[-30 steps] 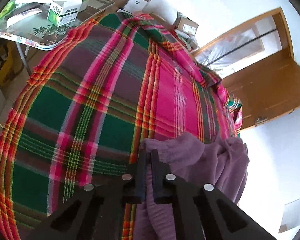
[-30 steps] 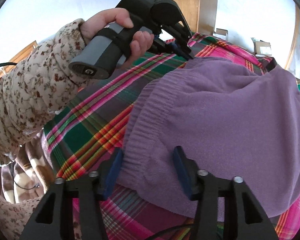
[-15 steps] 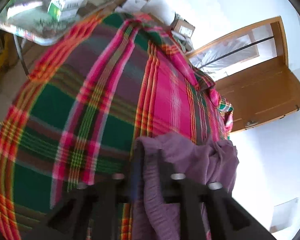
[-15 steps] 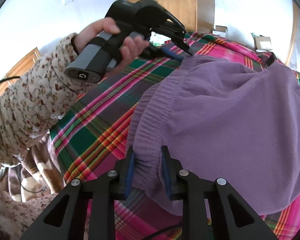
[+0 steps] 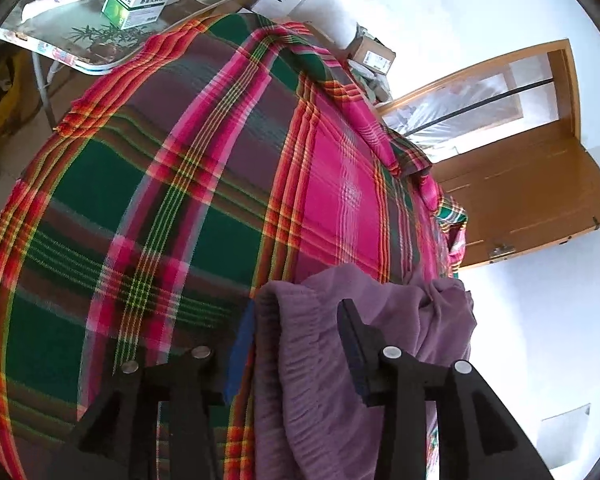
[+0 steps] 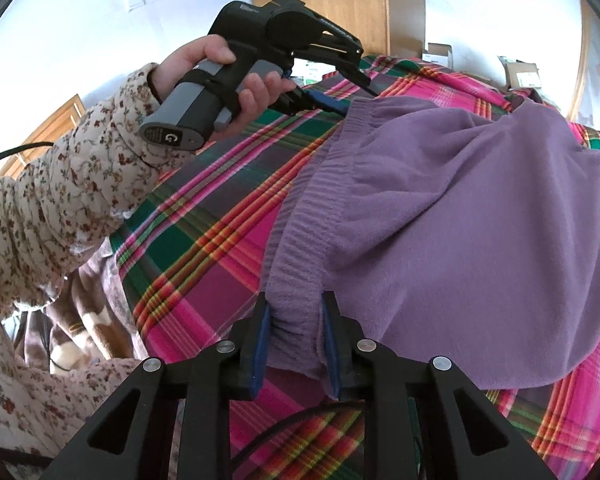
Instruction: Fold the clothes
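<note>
Okay, left wrist view: left gripper (image 5: 300, 344) has its jaws spread wide, the ribbed waistband of the purple garment (image 5: 340, 360) lying loose between the fingers, not pinched. Garment sits at 6 o'clock on the plaid blanket (image 5: 180, 200), bunched toward 4 o'clock, its lower part cut off by the frame edge. At 11 o'clock a side table (image 5: 60, 36) carries a green-and-white box (image 5: 138, 0); print on it too small to read. Cardboard boxes (image 5: 370, 54) at 1 o'clock, labels unreadable. Wooden door (image 5: 532, 184) at 3 o'clock.

Right wrist view: right gripper (image 6: 296, 340) has jaws narrowed onto the waistband edge at 6 o'clock, fabric squeezed between the blue pads (image 6: 260, 344). Garment fills 3 o'clock, draped over the blanket. At 11 o'clock a hand (image 6: 220, 76) in a floral sleeve (image 6: 60, 200) holds the other gripper's handle, a "G" mark on its butt; its tips sit at the waistband's far corner, contact hard to make out. Wardrobe (image 6: 336, 4) at 12 o'clock.
</note>
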Demonstrator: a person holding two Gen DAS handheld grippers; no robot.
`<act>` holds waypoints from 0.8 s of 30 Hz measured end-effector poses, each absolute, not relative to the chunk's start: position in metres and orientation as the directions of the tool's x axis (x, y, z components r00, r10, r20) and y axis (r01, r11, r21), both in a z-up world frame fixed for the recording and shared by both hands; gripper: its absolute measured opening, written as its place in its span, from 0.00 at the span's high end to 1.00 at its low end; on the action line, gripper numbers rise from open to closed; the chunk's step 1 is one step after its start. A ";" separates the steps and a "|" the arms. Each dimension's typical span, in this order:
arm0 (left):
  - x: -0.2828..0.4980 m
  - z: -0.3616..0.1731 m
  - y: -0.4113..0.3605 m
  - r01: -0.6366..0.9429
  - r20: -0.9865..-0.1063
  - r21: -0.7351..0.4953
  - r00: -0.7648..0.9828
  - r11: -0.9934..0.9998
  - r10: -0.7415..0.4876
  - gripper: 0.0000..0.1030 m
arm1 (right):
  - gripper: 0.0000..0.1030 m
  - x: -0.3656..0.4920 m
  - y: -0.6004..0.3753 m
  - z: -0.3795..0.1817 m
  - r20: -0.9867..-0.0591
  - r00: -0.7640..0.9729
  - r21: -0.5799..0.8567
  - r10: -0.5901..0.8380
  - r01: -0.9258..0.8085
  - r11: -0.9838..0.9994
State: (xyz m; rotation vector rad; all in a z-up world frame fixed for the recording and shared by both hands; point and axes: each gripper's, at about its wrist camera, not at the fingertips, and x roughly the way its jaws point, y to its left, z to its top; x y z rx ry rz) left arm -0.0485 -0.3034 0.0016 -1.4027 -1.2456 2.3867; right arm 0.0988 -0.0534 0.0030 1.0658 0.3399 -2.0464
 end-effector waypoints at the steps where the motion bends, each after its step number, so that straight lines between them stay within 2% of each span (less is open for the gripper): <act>1: -0.049 0.003 -0.301 0.296 -0.689 -0.682 -0.568 -0.669 0.451 0.59 | 0.76 0.099 -0.052 0.003 -0.784 -0.337 0.114 -0.521 0.747 -0.655; 6: -0.051 0.006 -0.292 0.313 -0.721 -0.640 -0.561 -0.701 0.408 0.60 | 0.76 0.104 -0.047 0.003 -0.782 -0.337 0.122 -0.524 0.742 -0.659; 9: -0.051 0.005 -0.285 0.316 -0.725 -0.643 -0.545 -0.697 0.422 0.64 | 0.76 0.102 -0.048 0.001 -0.782 -0.339 0.124 -0.523 0.739 -0.663; 13: -0.051 0.004 -0.278 0.302 -0.724 -0.644 -0.539 -0.703 0.431 0.65 | 0.76 0.102 -0.046 0.000 -0.782 -0.338 0.125 -0.524 0.738 -0.663; 15: -0.049 0.004 -0.279 0.329 -0.724 -0.653 -0.535 -0.682 0.435 0.63 | 0.76 0.102 -0.046 0.000 -0.782 -0.337 0.126 -0.524 0.738 -0.663; 17: -0.049 0.003 -0.278 0.347 -0.719 -0.667 -0.534 -0.660 0.446 0.57 | 0.76 0.102 -0.045 -0.001 -0.783 -0.334 0.131 -0.524 0.735 -0.665; 21: -0.053 0.007 -0.268 0.315 -0.733 -0.635 -0.535 -0.705 0.420 0.57 | 0.76 0.100 -0.045 -0.002 -0.782 -0.335 0.135 -0.526 0.732 -0.668; 22: -0.053 0.006 -0.268 0.319 -0.739 -0.627 -0.531 -0.710 0.415 0.59 | 0.76 0.100 -0.045 -0.002 -0.781 -0.336 0.135 -0.526 0.732 -0.668; 23: -0.053 0.006 -0.268 0.327 -0.746 -0.621 -0.524 -0.712 0.410 0.69 | 0.76 0.100 -0.046 -0.002 -0.780 -0.337 0.135 -0.527 0.732 -0.668; 24: -0.054 0.004 -0.270 0.333 -0.745 -0.627 -0.519 -0.704 0.419 0.73 | 0.76 0.100 -0.046 -0.002 -0.779 -0.338 0.135 -0.527 0.731 -0.668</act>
